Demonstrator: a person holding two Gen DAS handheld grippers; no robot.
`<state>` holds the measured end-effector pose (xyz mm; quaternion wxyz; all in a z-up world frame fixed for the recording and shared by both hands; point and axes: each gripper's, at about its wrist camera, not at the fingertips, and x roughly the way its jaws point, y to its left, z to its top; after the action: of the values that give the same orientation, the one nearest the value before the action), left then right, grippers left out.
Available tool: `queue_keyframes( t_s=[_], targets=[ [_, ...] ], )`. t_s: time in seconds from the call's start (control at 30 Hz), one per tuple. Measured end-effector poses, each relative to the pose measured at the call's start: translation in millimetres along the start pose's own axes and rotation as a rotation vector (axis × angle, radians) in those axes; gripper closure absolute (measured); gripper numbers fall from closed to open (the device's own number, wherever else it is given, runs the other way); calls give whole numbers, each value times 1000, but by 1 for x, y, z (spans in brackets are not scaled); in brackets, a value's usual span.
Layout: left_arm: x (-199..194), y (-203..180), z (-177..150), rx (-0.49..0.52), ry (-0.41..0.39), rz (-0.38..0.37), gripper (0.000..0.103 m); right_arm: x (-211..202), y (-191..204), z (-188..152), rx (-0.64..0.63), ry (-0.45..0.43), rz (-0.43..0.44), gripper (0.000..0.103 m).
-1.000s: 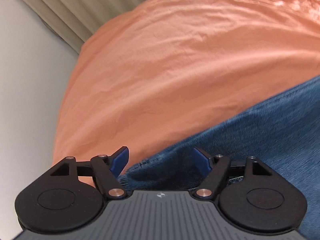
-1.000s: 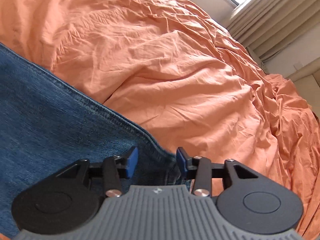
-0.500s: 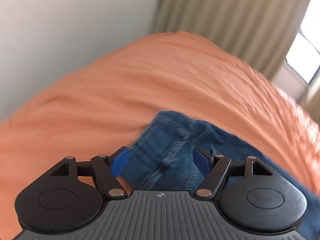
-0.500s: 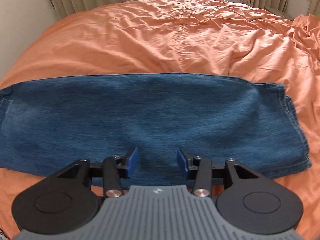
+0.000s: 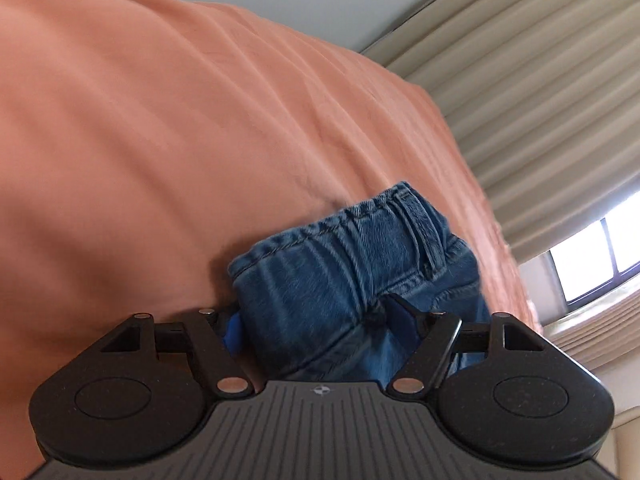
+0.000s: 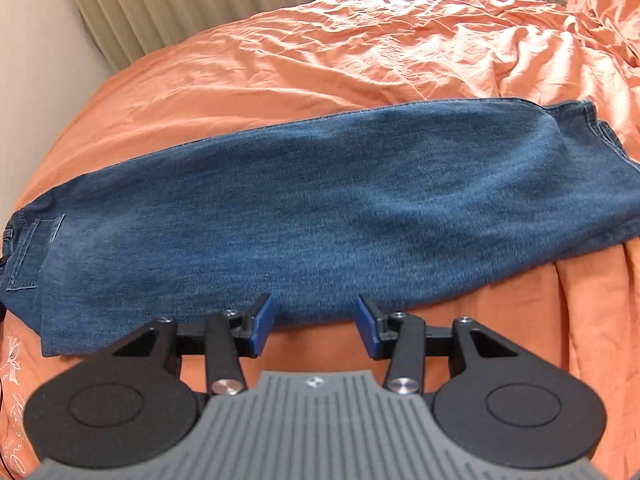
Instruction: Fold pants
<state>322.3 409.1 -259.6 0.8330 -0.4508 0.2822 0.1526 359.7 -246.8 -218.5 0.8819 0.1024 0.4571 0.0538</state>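
Blue jeans (image 6: 320, 200) lie folded lengthwise across the orange bed, with the waist and a back pocket (image 6: 34, 248) at the left and the hems (image 6: 592, 128) at the right. My right gripper (image 6: 316, 326) hovers open at the near long edge of the jeans, with nothing between its blue pads (image 6: 262, 322). In the left wrist view the bunched waistband (image 5: 352, 248) with a belt loop sits between the jaws of my left gripper (image 5: 316, 326). Those jaws stand wide and are closing. The denim hides part of its left pad (image 5: 233, 334).
The wrinkled orange duvet (image 6: 360, 48) covers the whole bed and bunches up at the far right. Beige curtains (image 6: 160, 0) and a pale wall (image 6: 32, 60) stand behind the bed. A window (image 5: 600, 256) shows at the right of the left wrist view.
The left gripper rolled and swung from the leg fabric to the waist end, and the waistband now sits between its jaws. The right gripper drew back from the hem to the jeans' near edge.
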Motion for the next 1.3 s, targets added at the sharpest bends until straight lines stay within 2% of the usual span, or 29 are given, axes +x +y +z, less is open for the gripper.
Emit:
queue_keyframes(
  t_s=[0.03, 0.17, 0.2, 0.27, 0.43, 0.5, 0.6, 0.67, 0.73, 0.8, 0.87, 0.97, 1.07, 1.17, 1.3],
  targets=[
    [6, -7, 3, 15, -1, 23, 24, 1, -2, -1, 21, 1, -3, 62],
    [12, -26, 12, 66, -1, 88, 53, 3, -6, -5, 90, -2, -18, 62],
    [11, -34, 14, 95, -6, 106, 62, 1, -6, -6, 98, -6, -20, 62],
    [-2, -58, 18, 204, -34, 146, 72, -4, -9, -6, 112, -23, -20, 62],
    [-62, -123, 23, 453, -148, 147, 79, -28, -36, -6, 155, -65, -49, 62],
    [-56, -128, 27, 498, -137, 194, 79, -38, -55, -7, 192, -69, -64, 62],
    [-23, -118, 23, 547, -82, 322, 79, -56, -85, -12, 248, -87, -91, 62],
    [0, -105, 18, 535, -31, 391, 77, -70, -108, -13, 286, -109, -112, 62],
    [11, -96, 13, 525, -21, 417, 68, -85, -135, -13, 335, -133, -124, 62],
    [7, -98, 13, 528, -39, 450, 45, -96, -162, -12, 388, -158, -130, 62],
    [-3, -103, 15, 550, -45, 455, 35, -104, -189, -7, 446, -181, -122, 62],
    [-20, -122, 15, 620, -119, 506, 21, -106, -227, 6, 523, -213, -95, 65],
    [-45, -140, 8, 657, -128, 469, 19, -95, -259, 26, 590, -242, -60, 66],
    [-46, -163, -4, 676, -76, 405, 20, -77, -291, 44, 676, -251, -29, 68],
    [-46, -187, -45, 728, -3, 334, 22, -43, -324, 52, 765, -220, -11, 69]
  ],
)
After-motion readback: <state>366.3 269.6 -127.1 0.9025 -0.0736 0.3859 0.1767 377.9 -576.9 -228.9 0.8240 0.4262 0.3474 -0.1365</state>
